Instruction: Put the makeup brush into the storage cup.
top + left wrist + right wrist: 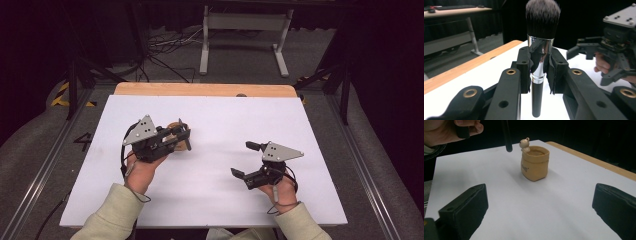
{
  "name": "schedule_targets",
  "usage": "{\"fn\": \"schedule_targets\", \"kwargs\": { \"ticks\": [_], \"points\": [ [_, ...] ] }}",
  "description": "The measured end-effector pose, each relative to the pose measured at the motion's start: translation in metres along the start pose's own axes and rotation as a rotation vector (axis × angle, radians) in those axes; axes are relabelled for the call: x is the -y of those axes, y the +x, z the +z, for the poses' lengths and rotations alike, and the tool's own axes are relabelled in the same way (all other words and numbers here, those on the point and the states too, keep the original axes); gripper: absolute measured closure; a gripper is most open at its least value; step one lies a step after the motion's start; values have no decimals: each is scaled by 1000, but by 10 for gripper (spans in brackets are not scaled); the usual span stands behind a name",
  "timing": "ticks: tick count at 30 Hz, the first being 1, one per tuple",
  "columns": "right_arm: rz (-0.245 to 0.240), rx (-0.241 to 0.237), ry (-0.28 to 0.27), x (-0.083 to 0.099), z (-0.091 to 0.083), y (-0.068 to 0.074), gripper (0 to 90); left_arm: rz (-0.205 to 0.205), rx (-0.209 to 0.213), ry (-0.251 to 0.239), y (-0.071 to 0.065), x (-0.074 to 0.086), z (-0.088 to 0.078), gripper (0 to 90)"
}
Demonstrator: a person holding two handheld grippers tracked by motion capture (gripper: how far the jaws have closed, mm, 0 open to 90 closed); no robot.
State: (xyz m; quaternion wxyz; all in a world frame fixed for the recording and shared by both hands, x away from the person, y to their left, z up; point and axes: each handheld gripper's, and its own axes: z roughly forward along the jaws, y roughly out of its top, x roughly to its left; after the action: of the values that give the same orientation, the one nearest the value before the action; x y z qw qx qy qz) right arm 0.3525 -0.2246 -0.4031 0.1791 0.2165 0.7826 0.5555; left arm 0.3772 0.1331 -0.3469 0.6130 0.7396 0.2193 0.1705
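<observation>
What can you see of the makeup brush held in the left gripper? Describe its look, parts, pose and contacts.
The makeup brush stands upright, bristles up. It has a dense, rounded head of dark bristles with paler tips, a shiny silver metal ferrule that narrows downward, and a slim glossy black handle with a rounded end. The left gripper is shut on the ferrule, its black pads pressing both sides. The handle end hangs free above the white table, touching nothing else. In the right gripper view the handle tip hovers beside the tan pot.

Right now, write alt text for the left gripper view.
The left tool is shut on the chrome neck of a makeup brush, bristles up and black handle hanging over the white table. The right tool, open, is at the right edge.
</observation>
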Motion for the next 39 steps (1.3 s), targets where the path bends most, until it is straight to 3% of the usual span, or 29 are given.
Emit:
{"fn": "schedule_targets", "kwargs": {
  "ticks": [6,13,15,19,26,30,34,39],
  "points": [
    [12,9,0,3,-4,-4,3,-5,-51,15,11,-5,3,746],
    [48,-1,-20,1,-5,-8,2,-48,-107,29,22,-3,11,744],
    [45,-1,-21,0,-5,-8,2,-76,-145,33,25,-3,12,744],
    [51,-3,-23,0,-5,-8,2,-95,-220,37,27,-4,16,744],
    [56,-16,-19,0,-2,-7,3,-115,-287,50,29,-3,20,744],
    [61,-14,-22,0,-2,-7,3,-133,-348,59,31,-2,22,742],
    [61,-17,-19,0,-2,-7,3,-156,-367,61,34,0,21,742],
    [62,-19,-15,0,-1,-7,2,-178,-355,58,36,2,23,742]
  ]
}}
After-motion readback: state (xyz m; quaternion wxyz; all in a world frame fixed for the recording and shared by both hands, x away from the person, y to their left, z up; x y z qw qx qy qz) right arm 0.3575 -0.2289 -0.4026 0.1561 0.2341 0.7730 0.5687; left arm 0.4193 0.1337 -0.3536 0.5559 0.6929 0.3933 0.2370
